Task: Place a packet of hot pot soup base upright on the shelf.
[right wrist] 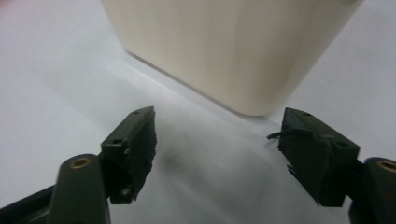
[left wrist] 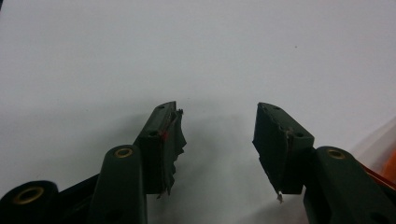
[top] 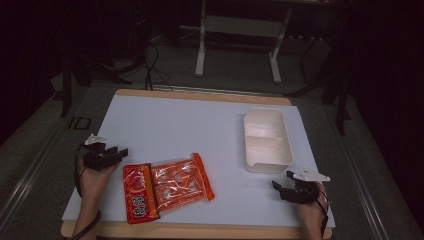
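Note:
Two orange-red snack packs lie near the table's front edge: a red pack (top: 138, 193) and, overlapping it on the right, a clear-windowed orange pack (top: 182, 178). A cream two-compartment box (top: 267, 140) stands at the right. My left gripper (top: 121, 151) rests on the table just left of the packs, open with nothing between its jaws; its own view shows the gripper (left wrist: 217, 135) over bare white surface, an orange pack edge (left wrist: 390, 165) at the far right. My right gripper (top: 280, 182) sits just in front of the box, open and holding nothing. In its own view the gripper (right wrist: 217, 135) faces the box wall (right wrist: 224, 51).
The white table top (top: 180, 125) has a wooden rim. Beyond it are a metal stand's legs (top: 237, 55) and cables on a dark floor. Bare table surface lies between the packs and the box and across the far half.

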The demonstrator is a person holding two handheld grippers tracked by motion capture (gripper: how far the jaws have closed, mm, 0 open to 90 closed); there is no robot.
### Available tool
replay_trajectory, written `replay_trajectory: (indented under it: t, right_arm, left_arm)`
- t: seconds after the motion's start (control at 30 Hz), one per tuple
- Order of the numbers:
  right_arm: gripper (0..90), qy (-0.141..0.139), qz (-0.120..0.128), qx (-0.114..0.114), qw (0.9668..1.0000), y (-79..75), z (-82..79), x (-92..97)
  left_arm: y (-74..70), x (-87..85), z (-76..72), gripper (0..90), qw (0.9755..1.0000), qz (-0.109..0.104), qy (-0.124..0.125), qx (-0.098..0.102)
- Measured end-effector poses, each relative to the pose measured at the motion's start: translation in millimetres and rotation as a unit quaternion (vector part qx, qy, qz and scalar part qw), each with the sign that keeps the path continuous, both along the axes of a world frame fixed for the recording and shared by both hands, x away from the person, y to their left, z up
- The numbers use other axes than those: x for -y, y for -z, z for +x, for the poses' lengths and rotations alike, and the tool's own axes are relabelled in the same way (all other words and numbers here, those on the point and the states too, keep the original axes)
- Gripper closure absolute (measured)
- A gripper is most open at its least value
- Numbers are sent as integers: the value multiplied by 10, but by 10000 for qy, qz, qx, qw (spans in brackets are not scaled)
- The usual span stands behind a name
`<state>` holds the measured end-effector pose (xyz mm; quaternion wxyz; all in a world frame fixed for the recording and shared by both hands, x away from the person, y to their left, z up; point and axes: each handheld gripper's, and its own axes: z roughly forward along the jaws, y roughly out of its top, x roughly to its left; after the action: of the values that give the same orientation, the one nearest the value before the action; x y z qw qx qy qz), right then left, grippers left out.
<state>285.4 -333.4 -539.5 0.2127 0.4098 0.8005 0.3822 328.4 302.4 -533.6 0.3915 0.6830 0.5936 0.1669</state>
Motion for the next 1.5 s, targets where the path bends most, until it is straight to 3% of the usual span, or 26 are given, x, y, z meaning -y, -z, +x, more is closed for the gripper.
replay_trajectory:
  t: [0.13, 0.5, 0.77, 1.0, 1.13, 1.3, 1.5]
  right_arm:
    - [274, -81, 113, -23, 9999, -1, 7, 22]
    - [274, -133, 63, -46, 9999, 2, 9, 11]
    - [258, -119, 34, -67, 9999, 4, 11, 1]
    - [257, -132, 7, -81, 9999, 5, 14, -3]
    - [246, -154, -4, -92, 9998, 6, 14, -6]
    - [246, -166, -55, -93, 9998, 8, 14, -19]
    - [246, -182, -111, -100, 9997, 11, 15, -31]
  left_arm:
    - [-24, 26, -20, 506, 10000, 25, 70, -38]
    - [-83, 84, -167, 504, 9994, 143, 288, -135]
    - [-70, 51, -317, 487, 9991, 37, 353, -228]
    - [-77, 1, -404, 485, 9988, -187, 394, -213]
    - [-52, 42, -420, 493, 9968, -474, 571, -283]
    - [-65, 101, -451, 493, 9966, -427, 650, -277]
    - [-9, 176, -459, 572, 9922, -404, 1015, -599]
